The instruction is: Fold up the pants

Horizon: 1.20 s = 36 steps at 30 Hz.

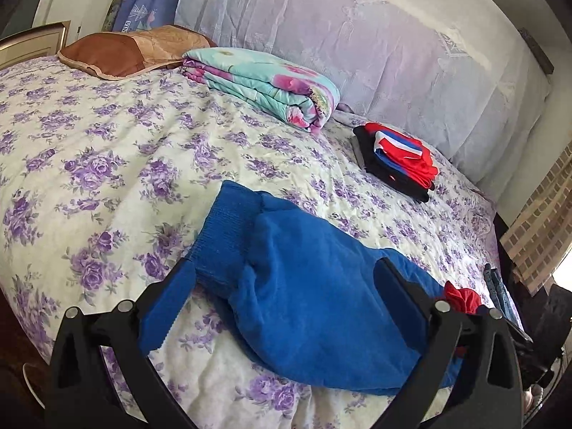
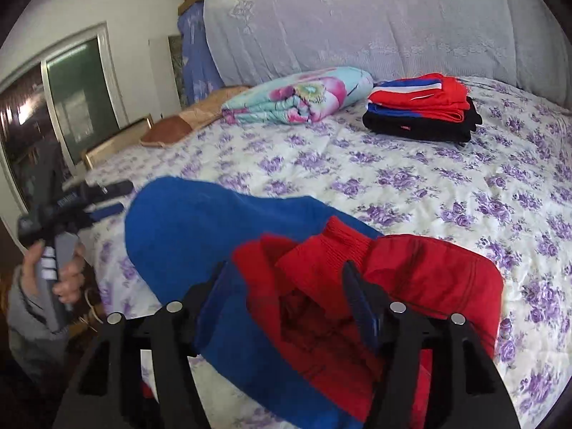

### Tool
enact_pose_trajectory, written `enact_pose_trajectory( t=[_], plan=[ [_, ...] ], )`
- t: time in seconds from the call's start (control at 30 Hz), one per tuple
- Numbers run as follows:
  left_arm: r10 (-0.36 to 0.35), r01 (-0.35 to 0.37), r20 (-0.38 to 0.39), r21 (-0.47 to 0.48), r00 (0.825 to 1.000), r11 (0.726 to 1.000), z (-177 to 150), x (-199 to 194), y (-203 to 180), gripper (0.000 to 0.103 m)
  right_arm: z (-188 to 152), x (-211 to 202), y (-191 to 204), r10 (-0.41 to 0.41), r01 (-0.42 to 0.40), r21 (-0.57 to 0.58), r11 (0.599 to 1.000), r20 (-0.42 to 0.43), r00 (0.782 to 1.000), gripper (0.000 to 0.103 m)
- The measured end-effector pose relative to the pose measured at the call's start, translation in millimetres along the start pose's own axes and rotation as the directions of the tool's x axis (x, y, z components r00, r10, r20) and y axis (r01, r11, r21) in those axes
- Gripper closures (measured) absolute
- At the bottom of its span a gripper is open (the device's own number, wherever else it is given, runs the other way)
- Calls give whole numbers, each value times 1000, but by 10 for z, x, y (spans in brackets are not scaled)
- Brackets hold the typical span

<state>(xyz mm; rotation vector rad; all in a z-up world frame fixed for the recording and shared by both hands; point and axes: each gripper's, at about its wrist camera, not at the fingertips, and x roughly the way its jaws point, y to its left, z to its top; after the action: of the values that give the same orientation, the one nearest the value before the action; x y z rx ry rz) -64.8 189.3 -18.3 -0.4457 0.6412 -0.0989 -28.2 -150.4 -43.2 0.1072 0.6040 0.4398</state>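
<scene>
Blue pads of the right gripper stand apart over the red end of the pants, which is bunched up directly under and between the fingers; the jaws are open and nothing looks pinched between them. From there the garment runs away to the left of that view as a broad blue fold lying flat on the floral bedspread.

Seen from the left wrist, the left gripper is also spread wide, its fingers straddling the blue cloth of the pants without pressing on it, so it holds nothing. A ribbed cuff points up and away from this gripper toward the head of the bed, and the red end shows at the far right edge of the cloth.

The long axis of the pants thus lies across the bed's near edge, blue end by the left hand, red end by the right. Judging by this, the right gripper is nearer the loose bunched end that probably needs straightening next, while the left is placed to pin or lift the blue fold. A stack of folded clothes sits well apart, further up the bed
</scene>
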Motion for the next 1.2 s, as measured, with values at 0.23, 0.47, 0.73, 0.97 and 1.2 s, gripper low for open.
enact_pose_trajectory(
  t=[0.23,0.47,0.73,0.97,1.2],
  plan=[
    [-4,3,-43,-15,999,1000,-35,123,41,5,122,-4,-332,-211,209,65,976,14,977,38],
    [-1,0,-50,-11,999,1000,-41,129,37,5,-279,812,-16,-233,210,-125,970,-208,950,32],
    [-2,1,-111,-9,994,1000,-80,246,79,5,-86,344,-15,-136,135,-20,991,-87,987,33],
    [-45,33,-159,-77,986,996,-112,321,217,5,-308,752,-118,-193,168,-123,978,-226,955,13],
    [-102,84,-129,-140,986,987,-54,461,352,5,-295,731,-209,-133,120,-74,990,-212,968,11]
  ],
)
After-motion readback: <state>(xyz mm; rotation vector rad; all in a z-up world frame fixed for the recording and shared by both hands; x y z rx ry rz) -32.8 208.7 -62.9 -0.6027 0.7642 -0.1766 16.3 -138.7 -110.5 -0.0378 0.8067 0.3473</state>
